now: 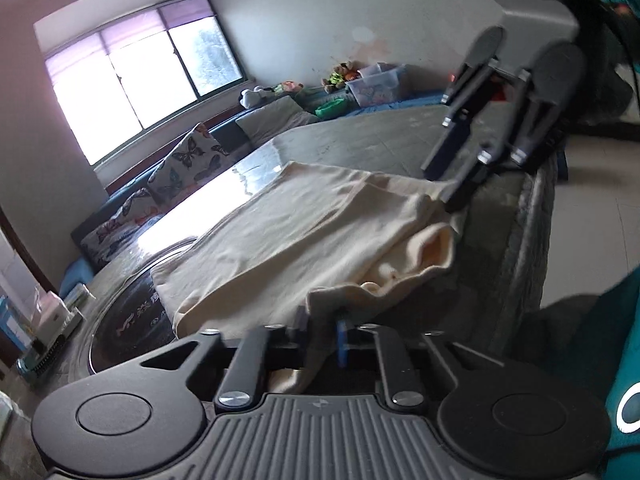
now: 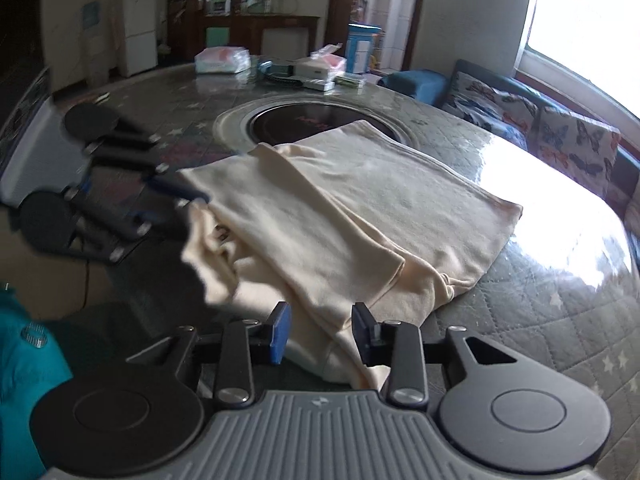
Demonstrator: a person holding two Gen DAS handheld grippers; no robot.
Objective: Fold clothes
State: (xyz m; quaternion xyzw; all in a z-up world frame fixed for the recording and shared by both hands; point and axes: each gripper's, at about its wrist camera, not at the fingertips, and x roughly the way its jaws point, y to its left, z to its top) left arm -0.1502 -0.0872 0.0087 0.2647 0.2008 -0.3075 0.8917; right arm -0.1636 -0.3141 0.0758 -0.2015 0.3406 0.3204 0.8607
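We saw the left hand-held gripper pinching the cream garment at the bench edge; the right hand-held gripper stood spread around its fold.

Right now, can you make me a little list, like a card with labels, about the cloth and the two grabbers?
cloth: cream garment, partly folded, lying on the table
table: glass-topped table with a round dark inset
left gripper: shut, pinching a near edge of the cloth
right gripper: open, cloth lying between its fingers, not squeezed
far side of table: bags and boxes
beside table: sofa with butterfly cushions
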